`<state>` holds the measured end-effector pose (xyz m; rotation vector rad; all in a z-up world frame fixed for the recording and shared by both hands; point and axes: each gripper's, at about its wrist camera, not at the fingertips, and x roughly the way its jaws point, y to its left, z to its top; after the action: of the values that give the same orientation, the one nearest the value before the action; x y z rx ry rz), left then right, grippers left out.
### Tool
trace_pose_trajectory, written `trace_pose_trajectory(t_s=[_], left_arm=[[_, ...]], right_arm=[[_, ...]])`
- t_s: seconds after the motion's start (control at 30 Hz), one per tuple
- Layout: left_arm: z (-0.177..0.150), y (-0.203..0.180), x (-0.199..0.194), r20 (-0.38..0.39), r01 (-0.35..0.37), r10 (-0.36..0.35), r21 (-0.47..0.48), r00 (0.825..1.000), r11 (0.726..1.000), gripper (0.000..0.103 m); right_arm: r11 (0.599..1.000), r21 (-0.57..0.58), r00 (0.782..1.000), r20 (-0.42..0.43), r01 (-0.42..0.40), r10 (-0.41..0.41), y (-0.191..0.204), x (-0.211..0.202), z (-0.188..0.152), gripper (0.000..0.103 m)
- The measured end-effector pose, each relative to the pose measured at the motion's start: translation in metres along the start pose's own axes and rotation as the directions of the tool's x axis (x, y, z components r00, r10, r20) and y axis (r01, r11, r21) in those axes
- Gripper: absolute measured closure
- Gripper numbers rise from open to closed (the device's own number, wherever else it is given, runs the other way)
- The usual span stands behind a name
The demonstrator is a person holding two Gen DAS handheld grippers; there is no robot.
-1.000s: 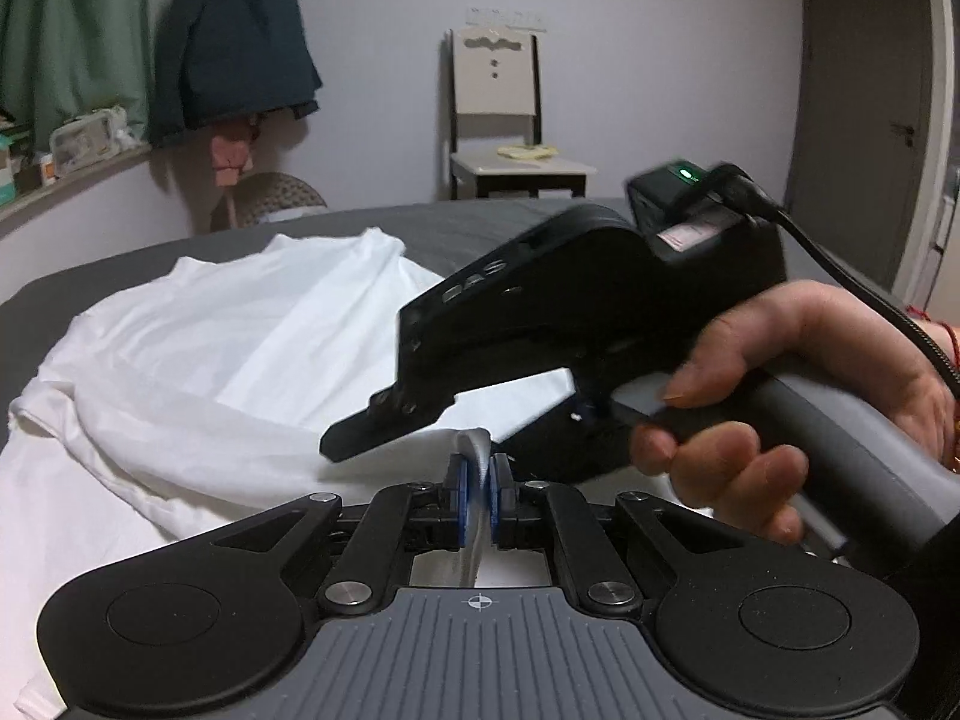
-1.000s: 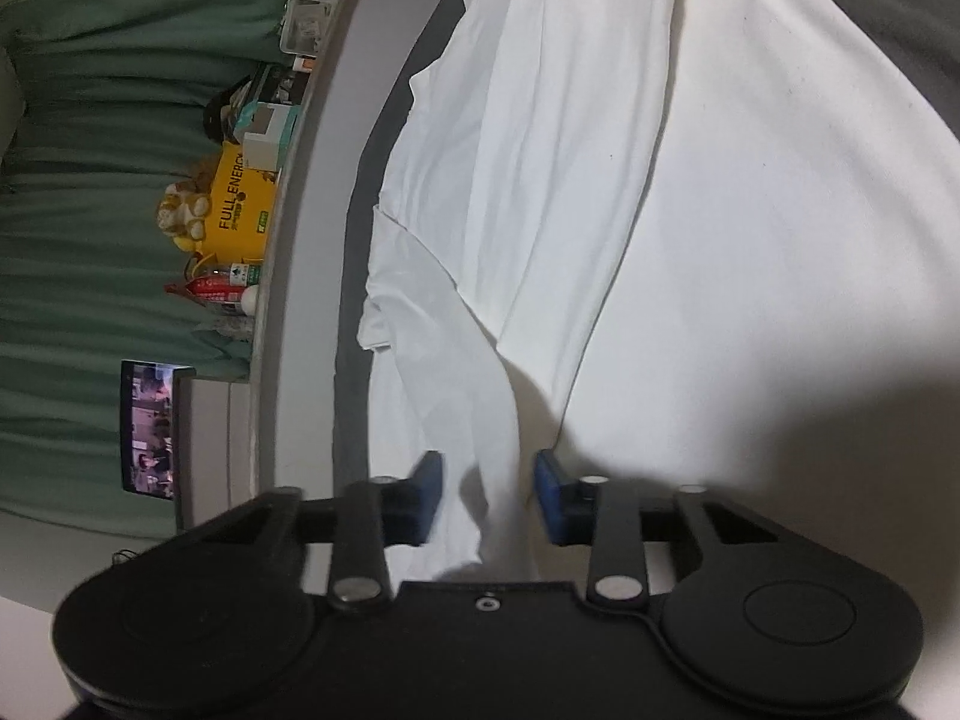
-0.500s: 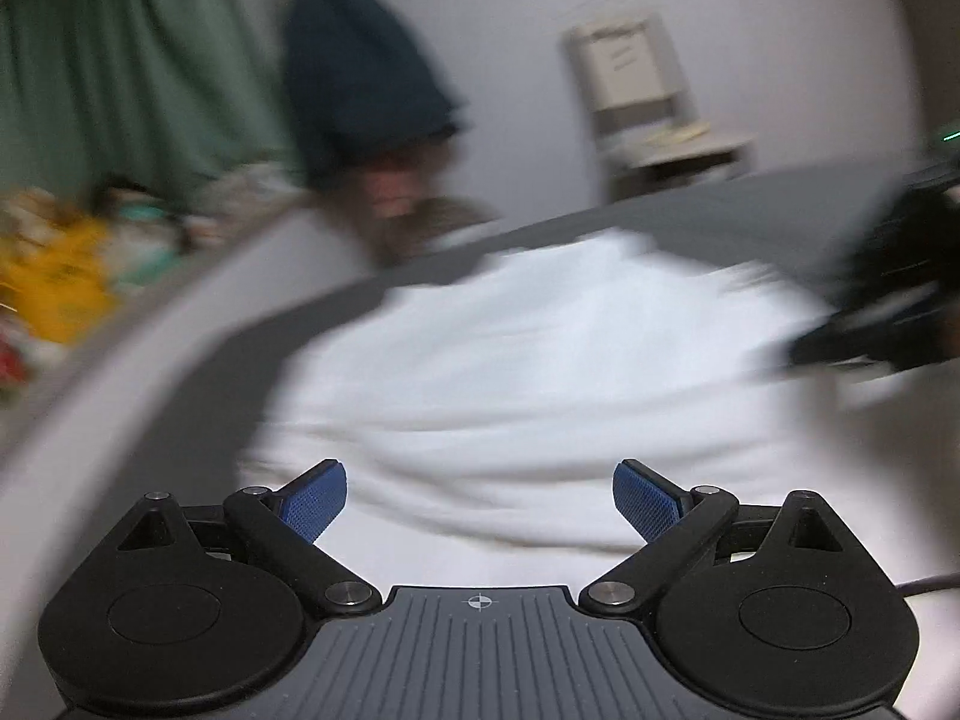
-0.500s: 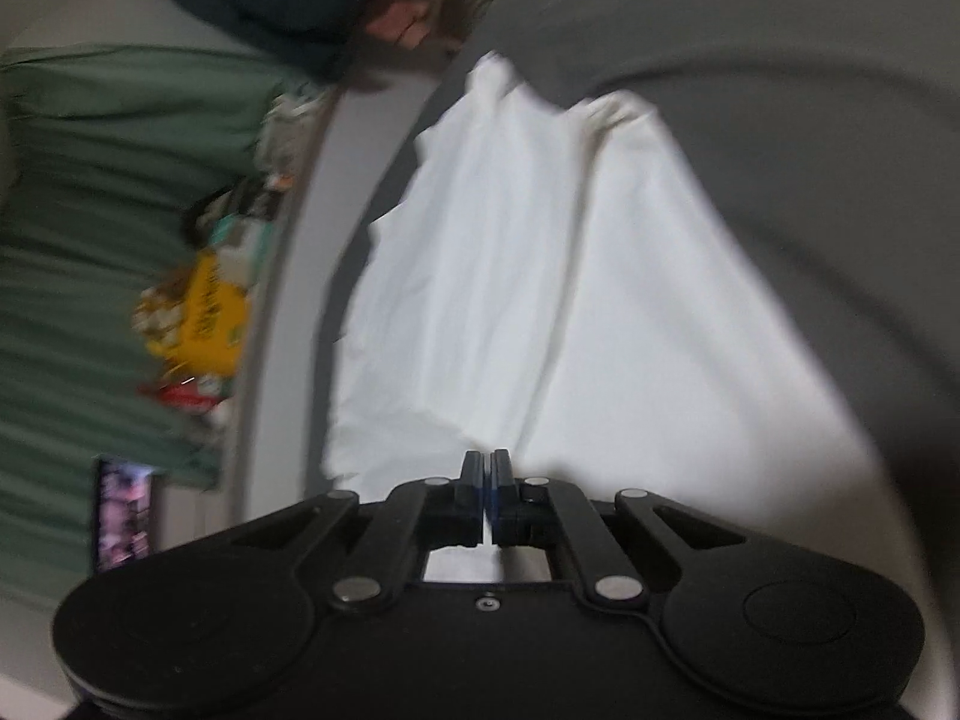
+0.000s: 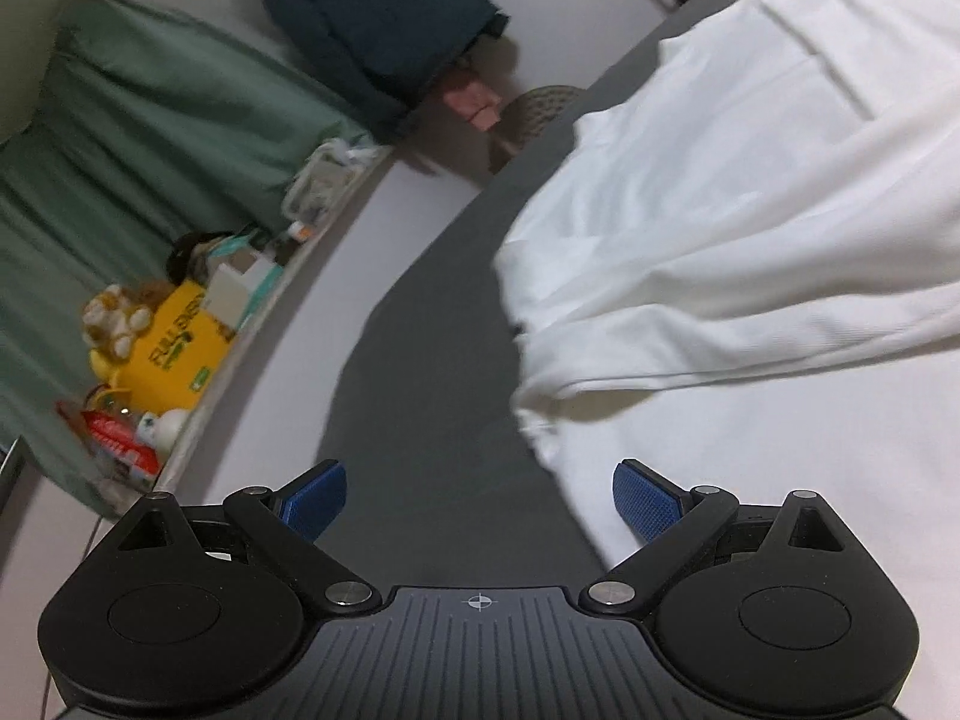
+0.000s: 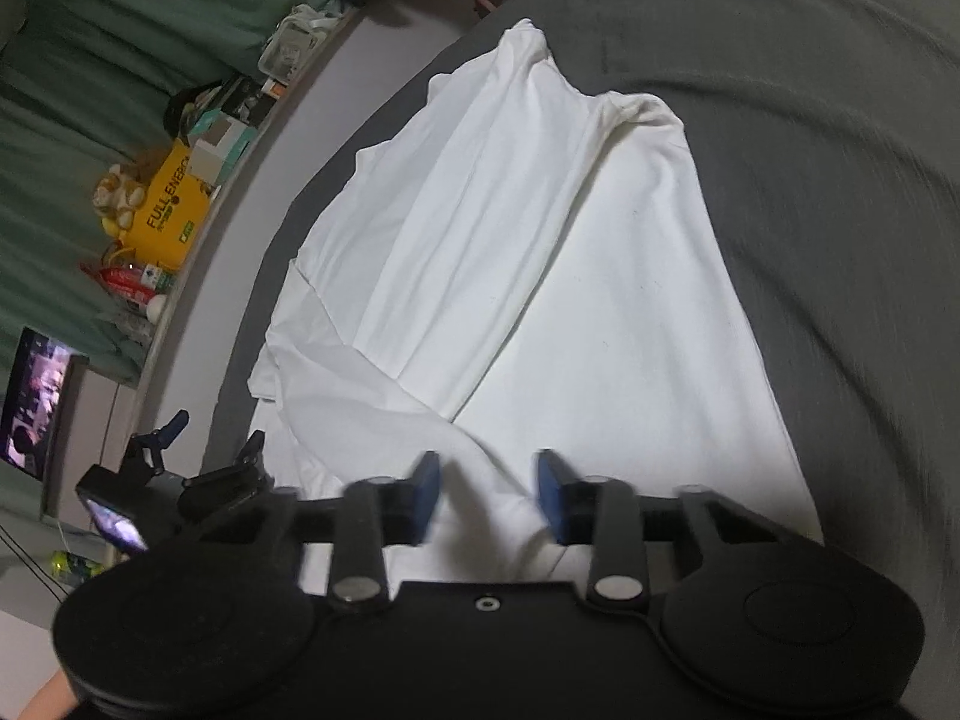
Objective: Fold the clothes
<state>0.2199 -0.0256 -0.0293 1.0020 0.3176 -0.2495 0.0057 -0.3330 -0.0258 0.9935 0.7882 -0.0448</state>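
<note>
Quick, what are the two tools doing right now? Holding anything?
Left tool: open, holding nothing.
Right tool: open, a ridge of the white shirt sits between its fingers, not pinched.

Background, both wrist views: grey bed surface [image 5: 432, 372]; green curtain [image 5: 150, 138] behind a pale ledge [image 5: 252, 354]; dark blue garment [image 5: 372, 42] hanging on the wall; yellow box [image 5: 174, 354] on the ledge, lettered "FULL ENER…", plush toy [image 5: 117, 315] just beside it; red packet [image 5: 117, 447] nearer the camera; clear container [image 5: 324, 177] further along; lit screen [image 6: 36, 396] below the ledge end; round woven object [image 5: 540, 114] beyond the bed edge.
</note>
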Motion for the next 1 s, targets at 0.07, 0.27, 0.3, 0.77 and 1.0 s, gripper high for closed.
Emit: trace_pose_trajectory(t_s=[0.07,0.27,0.3,0.77,1.0], left_arm=[[0.004,-0.001,0.01,0.005,-0.018,0.018,0.004,1.0,1.0,0.007],[0.013,-0.009,0.024,0.045,0.013,-0.013,0.003,0.999,1.0,0.007],[0.013,-0.01,0.026,0.048,0.013,-0.013,0.006,0.999,1.0,0.007],[0.013,-0.014,0.042,0.031,-0.078,0.079,-0.027,0.996,0.997,0.006],[0.009,-0.012,0.044,0.014,-0.092,0.093,-0.07,0.996,0.993,0.0]], right_arm=[[0.998,0.044,0.999,-0.004,-0.043,0.043,-0.002,0.001,-0.001,0.091],[0.984,0.091,0.987,0.058,-0.153,0.149,0.006,-0.01,-0.001,0.1],[0.977,0.106,0.982,0.073,-0.183,0.176,0.007,-0.016,0.0,0.101],[0.909,0.35,0.956,0.261,-0.225,0.136,-0.04,-0.045,0.006,0.101],[0.866,0.481,0.978,0.208,-0.135,0.037,-0.067,-0.024,0.0,0.097]])
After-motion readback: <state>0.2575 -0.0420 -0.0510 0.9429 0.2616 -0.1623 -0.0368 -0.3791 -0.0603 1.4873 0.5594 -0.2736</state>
